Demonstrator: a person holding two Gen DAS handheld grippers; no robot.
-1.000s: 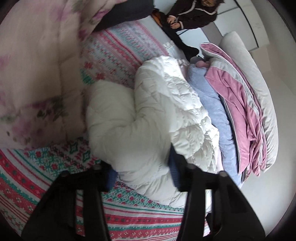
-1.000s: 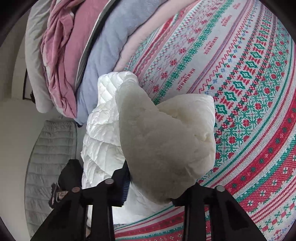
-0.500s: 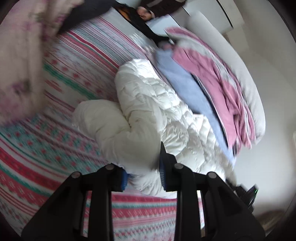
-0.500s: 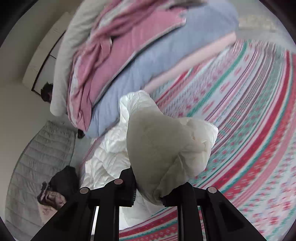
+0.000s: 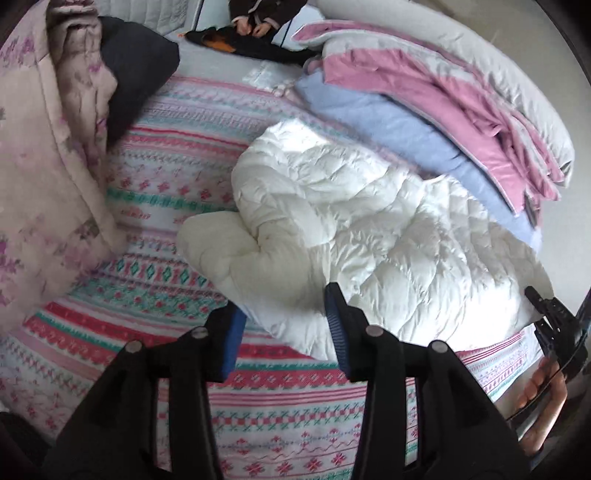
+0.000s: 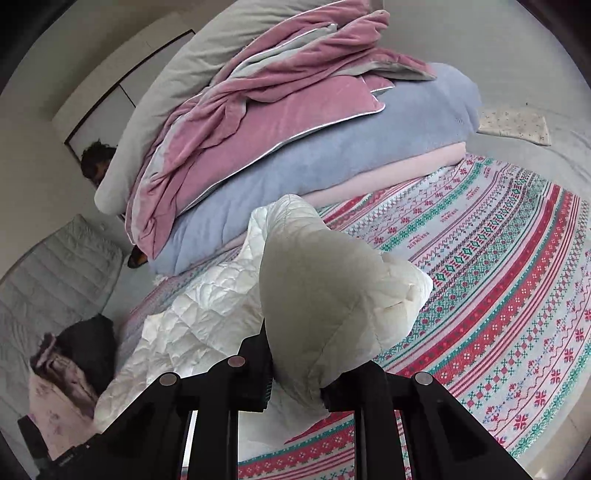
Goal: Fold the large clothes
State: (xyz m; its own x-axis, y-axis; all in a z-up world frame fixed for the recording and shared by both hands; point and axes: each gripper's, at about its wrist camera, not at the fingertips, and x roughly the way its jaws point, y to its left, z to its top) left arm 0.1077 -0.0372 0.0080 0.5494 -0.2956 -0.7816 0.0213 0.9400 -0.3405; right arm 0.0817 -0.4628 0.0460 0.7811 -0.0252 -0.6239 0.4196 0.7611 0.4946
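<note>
A white quilted down jacket (image 5: 369, 236) lies bunched on the patterned bedspread (image 5: 184, 184). My left gripper (image 5: 284, 332) is open just in front of the jacket's near edge, and nothing is between its blue pads (image 5: 338, 332). My right gripper (image 6: 295, 380) is shut on a cream fold of the same jacket (image 6: 325, 295) and holds it lifted above the bedspread (image 6: 498, 277). The rest of the jacket trails down to the left in the right wrist view. The right gripper also shows at the far right edge of the left wrist view (image 5: 554, 325).
A stack of folded bedding, pink (image 6: 277, 96), blue (image 6: 332, 155) and grey, lies along the bed's far side. A floral quilt (image 5: 44, 166) and a dark pillow (image 5: 136, 66) lie at the left. A person (image 5: 266, 14) sits beyond the bed.
My left gripper has let go of the jacket, opened and pulled back from it. My right gripper keeps its hold on the fold and has lifted and turned with it.
</note>
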